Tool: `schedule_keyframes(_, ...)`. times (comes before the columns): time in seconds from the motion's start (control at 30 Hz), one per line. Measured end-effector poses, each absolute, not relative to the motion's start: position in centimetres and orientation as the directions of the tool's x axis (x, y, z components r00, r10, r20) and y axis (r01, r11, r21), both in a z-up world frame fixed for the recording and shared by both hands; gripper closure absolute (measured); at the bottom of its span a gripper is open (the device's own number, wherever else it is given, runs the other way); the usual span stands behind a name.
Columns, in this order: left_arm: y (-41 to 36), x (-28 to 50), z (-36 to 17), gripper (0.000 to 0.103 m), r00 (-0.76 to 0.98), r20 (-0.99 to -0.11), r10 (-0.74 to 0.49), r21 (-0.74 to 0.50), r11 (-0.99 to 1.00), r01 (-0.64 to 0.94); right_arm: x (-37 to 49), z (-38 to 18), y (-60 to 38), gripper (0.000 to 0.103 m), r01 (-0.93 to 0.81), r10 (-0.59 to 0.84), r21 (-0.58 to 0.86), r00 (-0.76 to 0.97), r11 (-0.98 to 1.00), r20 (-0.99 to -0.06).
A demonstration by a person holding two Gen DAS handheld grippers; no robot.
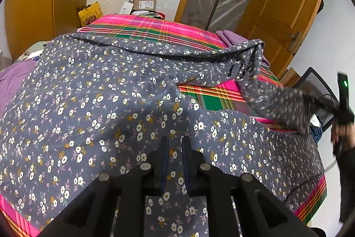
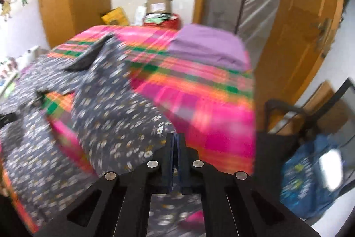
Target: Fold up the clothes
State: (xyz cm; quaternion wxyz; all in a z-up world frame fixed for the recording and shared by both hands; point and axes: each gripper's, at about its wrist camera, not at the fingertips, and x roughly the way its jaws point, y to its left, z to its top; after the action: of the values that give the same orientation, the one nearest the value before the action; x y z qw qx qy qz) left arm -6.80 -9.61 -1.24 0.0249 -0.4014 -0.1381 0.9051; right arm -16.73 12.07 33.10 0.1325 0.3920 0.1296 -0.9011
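A grey floral garment (image 1: pixel 99 92) lies spread over most of a bed with a pink plaid sheet (image 1: pixel 155 26). My left gripper (image 1: pixel 175 141) is low over its near part, jaws narrowly apart with fabric bunched between them. At the right, one sleeve (image 1: pixel 277 101) is stretched off the bed edge toward a person's hand (image 1: pixel 339 132). In the right wrist view, my right gripper (image 2: pixel 176 137) is shut on the end of that garment (image 2: pixel 106 114), which trails back to the left. This view is motion-blurred.
A folded purple cloth (image 2: pixel 206 46) lies at the bed's far right corner. Cardboard boxes (image 1: pixel 145 2) and a yellow box (image 1: pixel 89 13) sit beyond the bed. A wooden door (image 1: pixel 284 8) stands right, with a black mesh chair (image 1: pixel 315 83) and a blue bag (image 2: pixel 310 172) beside the bed.
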Motion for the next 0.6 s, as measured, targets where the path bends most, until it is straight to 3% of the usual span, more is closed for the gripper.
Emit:
schedule_keyframes(0.33,-10.4,-7.1,-1.3,0.092,-0.674,-0.726,0.136,-0.267,-0.959,0.093,-29.5,34.1,16.2,0.1,0.224,0.121,-0.352,-0.667,-0.909,-0.735)
schedule_keyframes(0.43,-10.3,-7.5,-1.5,0.092,-0.668,-0.731,0.137,-0.264,-0.96,0.093,-31.4,32.8,17.3,0.097,0.18,0.14,-0.327,-0.643,-0.928,-0.753)
schedule_keyframes(0.5,-10.2,-7.5,-1.5,0.092,-0.667,-0.732,0.138,-0.264,-0.96,0.091,-32.4,31.9,18.0,0.083,0.149,0.147,-0.302,-0.625,-0.942,-0.767)
schedule_keyframes(0.6,-10.2,-7.6,-1.6,0.092,-0.667,-0.732,0.138,-0.264,-0.96,0.091,-33.4,30.8,19.4,0.082,0.093,0.137,-0.24,-0.605,-0.966,-0.785)
